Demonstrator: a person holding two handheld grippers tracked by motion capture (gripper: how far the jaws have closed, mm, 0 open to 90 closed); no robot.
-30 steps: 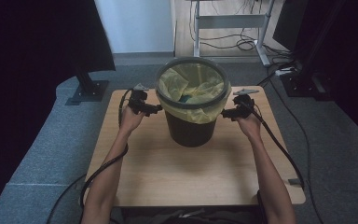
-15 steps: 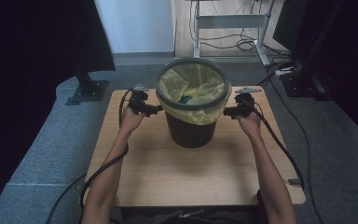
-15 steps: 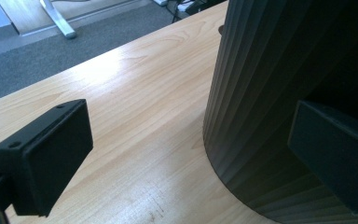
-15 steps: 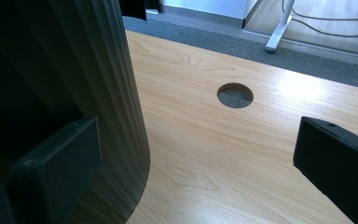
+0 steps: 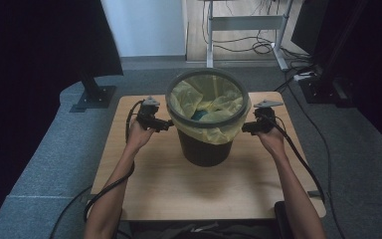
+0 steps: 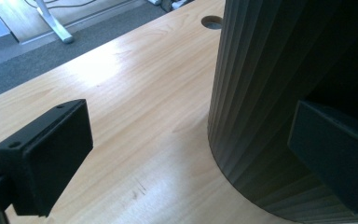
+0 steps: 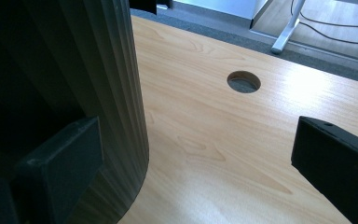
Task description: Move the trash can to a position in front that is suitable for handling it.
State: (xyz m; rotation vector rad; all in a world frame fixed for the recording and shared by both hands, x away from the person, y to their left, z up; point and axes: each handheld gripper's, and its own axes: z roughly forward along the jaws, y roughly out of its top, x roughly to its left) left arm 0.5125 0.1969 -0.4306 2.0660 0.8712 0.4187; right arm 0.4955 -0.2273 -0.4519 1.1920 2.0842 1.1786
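Note:
A dark ribbed waste bin (image 5: 205,144) lined with a yellow bag (image 5: 214,102) stands in the middle of the wooden table (image 5: 149,184); something blue-green lies inside it. My left gripper (image 5: 168,124) sits just left of the bin, open, its jaws wide apart beside the ribbed wall (image 6: 256,107). My right gripper (image 5: 244,128) is at the bin's right side, also open, with the ribbed bin wall (image 7: 116,93) next to its left jaw. Neither gripper holds anything.
A round cable hole (image 7: 244,81) is cut in the table behind the bin. A monitor stand (image 5: 93,94) rises at the far left on grey carpet. A desk frame (image 5: 243,25) and cables (image 5: 258,47) lie beyond the table. Bare tabletop stretches in front of the bin.
Both grippers have stayed beside the bin with only slight shifts; the bin and its bag look the same.

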